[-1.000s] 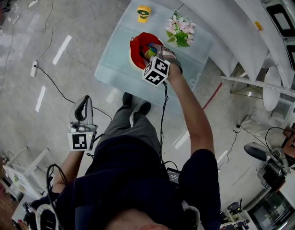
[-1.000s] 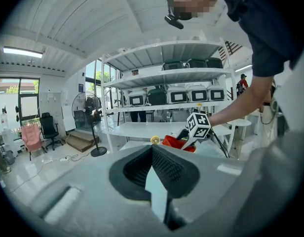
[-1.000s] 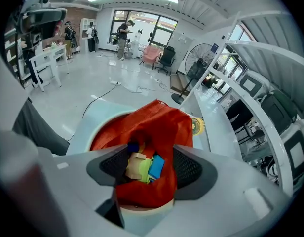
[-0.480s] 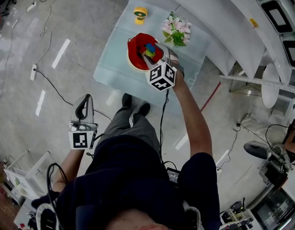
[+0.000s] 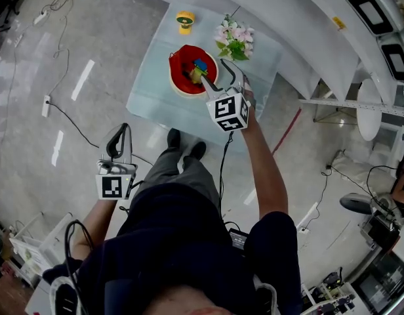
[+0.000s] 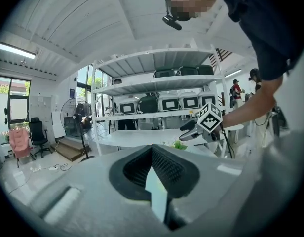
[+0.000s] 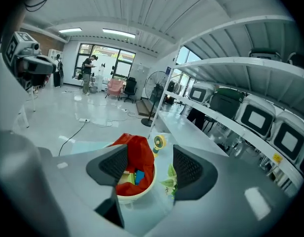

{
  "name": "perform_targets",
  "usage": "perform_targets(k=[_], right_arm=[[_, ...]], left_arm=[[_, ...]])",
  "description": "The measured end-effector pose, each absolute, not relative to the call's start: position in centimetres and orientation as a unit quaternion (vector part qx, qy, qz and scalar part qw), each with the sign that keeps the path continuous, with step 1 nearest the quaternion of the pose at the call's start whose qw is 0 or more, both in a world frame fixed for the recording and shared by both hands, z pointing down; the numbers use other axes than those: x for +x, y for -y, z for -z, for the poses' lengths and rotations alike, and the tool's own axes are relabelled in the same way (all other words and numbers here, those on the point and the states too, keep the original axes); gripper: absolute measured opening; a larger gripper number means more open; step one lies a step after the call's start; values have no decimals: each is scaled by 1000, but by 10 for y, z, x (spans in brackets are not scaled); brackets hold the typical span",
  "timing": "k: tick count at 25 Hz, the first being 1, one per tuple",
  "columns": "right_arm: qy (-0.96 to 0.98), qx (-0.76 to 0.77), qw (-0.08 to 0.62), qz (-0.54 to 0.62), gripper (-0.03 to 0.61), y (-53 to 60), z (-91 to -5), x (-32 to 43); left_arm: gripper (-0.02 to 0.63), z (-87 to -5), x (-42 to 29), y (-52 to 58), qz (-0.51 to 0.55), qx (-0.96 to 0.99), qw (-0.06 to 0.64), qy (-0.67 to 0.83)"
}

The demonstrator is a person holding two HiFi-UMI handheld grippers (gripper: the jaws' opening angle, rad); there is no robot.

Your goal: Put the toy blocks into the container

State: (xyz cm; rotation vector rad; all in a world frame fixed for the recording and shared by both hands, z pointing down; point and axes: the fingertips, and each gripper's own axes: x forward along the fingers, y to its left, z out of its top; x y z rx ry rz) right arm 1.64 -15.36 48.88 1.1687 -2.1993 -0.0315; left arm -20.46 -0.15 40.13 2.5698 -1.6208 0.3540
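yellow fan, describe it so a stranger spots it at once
Start at the pale table in front of the person. At its far edge, left of the pink flowers and beyond the red-lined bowl, stands the fan. It alone is small, yellow and round-headed.

Little yellow fan at the far edge of my worktop, pink flowers near it, black cable on the floor to my left

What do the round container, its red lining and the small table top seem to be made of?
Container: cream, with a smooth matt rim, probably plastic.
Red lining: creased and folded, slightly shiny, so likely a thin fabric or plastic sheet.
Table top: pale green and faintly see-through with a soft sheen, likely frosted glass, perhaps acrylic.
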Motion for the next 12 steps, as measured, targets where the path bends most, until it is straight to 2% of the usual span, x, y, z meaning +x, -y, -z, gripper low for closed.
perform_targets(k=[11, 12], right_arm=[[832, 511, 218, -7, 280, 129, -441, 46], [830, 516, 211, -7, 262, 127, -437, 49]], left_arm=[[3, -387, -179, 4, -97, 858, 30, 504], [3, -386, -176, 5, -97, 859, 27, 501]])
